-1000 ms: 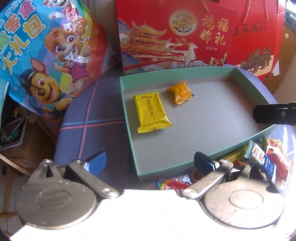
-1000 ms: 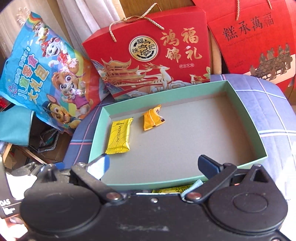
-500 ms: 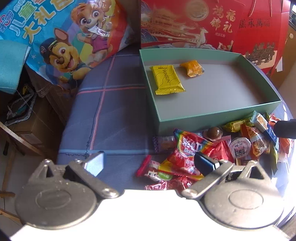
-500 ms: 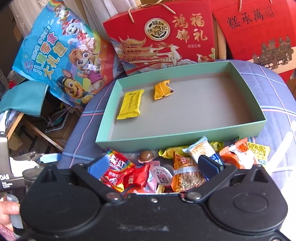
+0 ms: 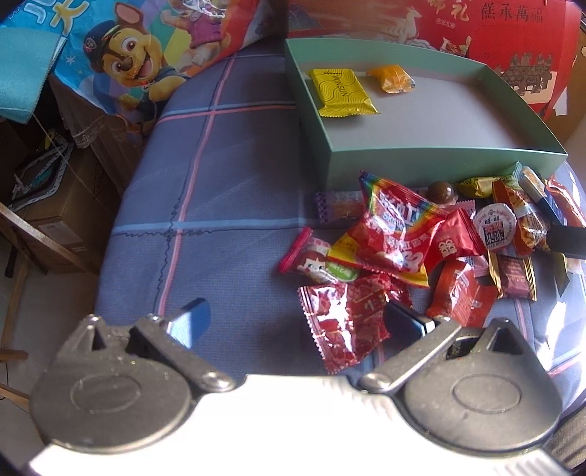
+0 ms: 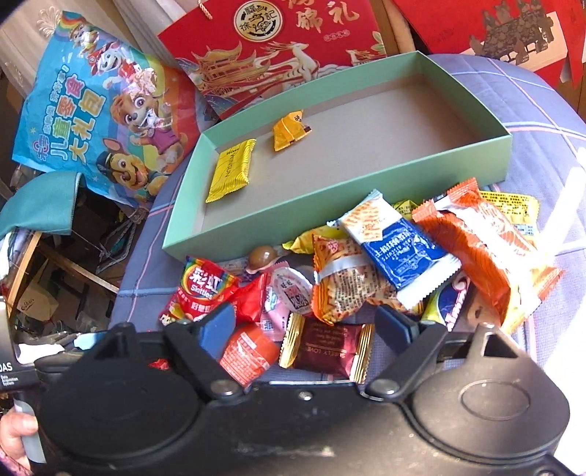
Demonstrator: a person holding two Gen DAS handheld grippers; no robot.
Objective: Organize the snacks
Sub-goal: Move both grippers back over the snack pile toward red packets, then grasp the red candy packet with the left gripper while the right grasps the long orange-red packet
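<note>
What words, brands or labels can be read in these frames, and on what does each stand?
"WINSUN": yellow packet in the green box.
"Skittles" and "彩虹": rainbow bag.
"SWEETY LOVE": maroon wrapper, upside down.
"儿童零食大礼包": cartoon bag.
"锦礼": red gift box.
"糕承萬福": second red box.
Other wrappers: too small or blurred.

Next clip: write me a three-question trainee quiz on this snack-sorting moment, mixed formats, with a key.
1. True or false: the green box holds exactly two snacks.
2. Which lies between the fingers of the right tool? A) the Skittles pack B) the maroon gold-edged candy C) the blue-and-white packet
3. Fill in: the yellow Winsun packet lies beside a smaller ____ candy.

Key: 1 true; 2 B; 3 orange.
</note>
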